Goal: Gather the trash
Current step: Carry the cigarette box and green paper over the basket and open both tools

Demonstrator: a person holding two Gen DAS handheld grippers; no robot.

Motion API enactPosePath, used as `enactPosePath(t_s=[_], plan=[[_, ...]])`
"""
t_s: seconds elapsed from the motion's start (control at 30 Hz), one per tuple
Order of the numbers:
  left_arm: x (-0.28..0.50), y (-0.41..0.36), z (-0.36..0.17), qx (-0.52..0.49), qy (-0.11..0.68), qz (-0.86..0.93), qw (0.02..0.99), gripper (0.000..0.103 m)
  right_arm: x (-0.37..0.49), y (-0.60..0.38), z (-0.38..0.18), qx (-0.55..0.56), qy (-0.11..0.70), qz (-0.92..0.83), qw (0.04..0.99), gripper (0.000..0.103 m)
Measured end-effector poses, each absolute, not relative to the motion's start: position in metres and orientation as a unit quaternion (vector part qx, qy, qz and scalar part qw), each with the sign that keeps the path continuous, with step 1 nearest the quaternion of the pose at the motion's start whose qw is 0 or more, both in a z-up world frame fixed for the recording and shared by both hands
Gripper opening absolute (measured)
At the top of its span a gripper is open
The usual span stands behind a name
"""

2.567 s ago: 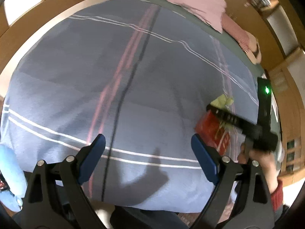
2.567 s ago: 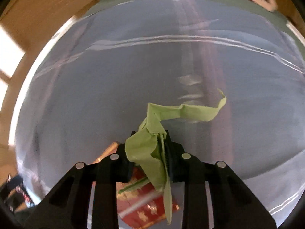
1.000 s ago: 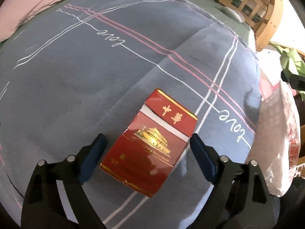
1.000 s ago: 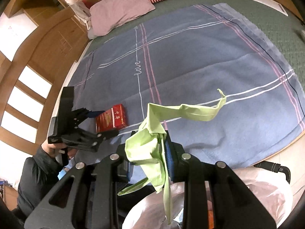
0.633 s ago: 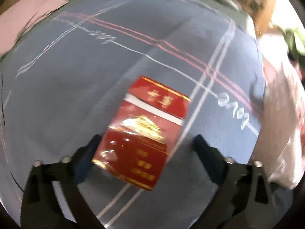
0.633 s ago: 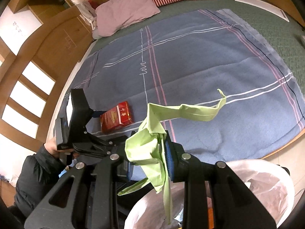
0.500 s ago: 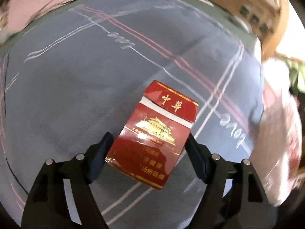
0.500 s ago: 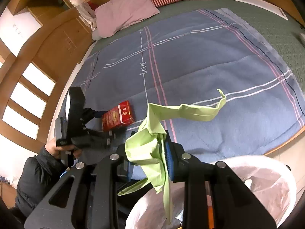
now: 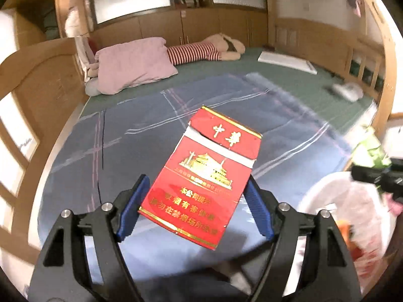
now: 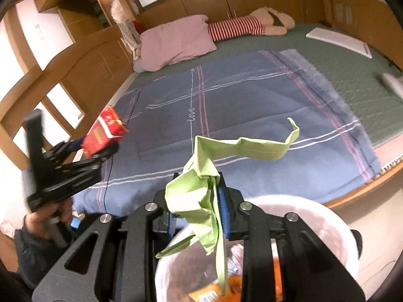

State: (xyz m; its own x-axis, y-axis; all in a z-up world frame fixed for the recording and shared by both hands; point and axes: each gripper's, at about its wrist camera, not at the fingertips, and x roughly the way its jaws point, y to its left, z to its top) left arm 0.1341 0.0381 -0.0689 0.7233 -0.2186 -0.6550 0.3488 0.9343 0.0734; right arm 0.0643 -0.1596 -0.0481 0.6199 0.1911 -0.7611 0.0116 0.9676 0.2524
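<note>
Left gripper clamped across the lower sides of a red cigarette pack, held clear above the blue blanket; light, thin card, likely to crush under hard squeeze, best pinched on its narrow edges. Right gripper closed on a crumpled green paper, limp and weightless, dangling just over the white-lined bin directly below its fingers
</note>
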Motion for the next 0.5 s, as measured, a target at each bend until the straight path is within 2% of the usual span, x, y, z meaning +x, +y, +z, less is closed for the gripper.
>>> enactPosePath(t_s=[0.23,0.5], plan=[[0.071,0.003,-0.056,0.056,0.348,-0.169,0.921,0.076,0.012,-0.178,-0.045,0.074,0.439,0.027,0.895,0.028],[0.037,-0.021,-0.059,0.043,0.353,-0.165,0.92,0.076,-0.01,-0.203,-0.056,0.087,0.451,0.032,0.888,0.028]])
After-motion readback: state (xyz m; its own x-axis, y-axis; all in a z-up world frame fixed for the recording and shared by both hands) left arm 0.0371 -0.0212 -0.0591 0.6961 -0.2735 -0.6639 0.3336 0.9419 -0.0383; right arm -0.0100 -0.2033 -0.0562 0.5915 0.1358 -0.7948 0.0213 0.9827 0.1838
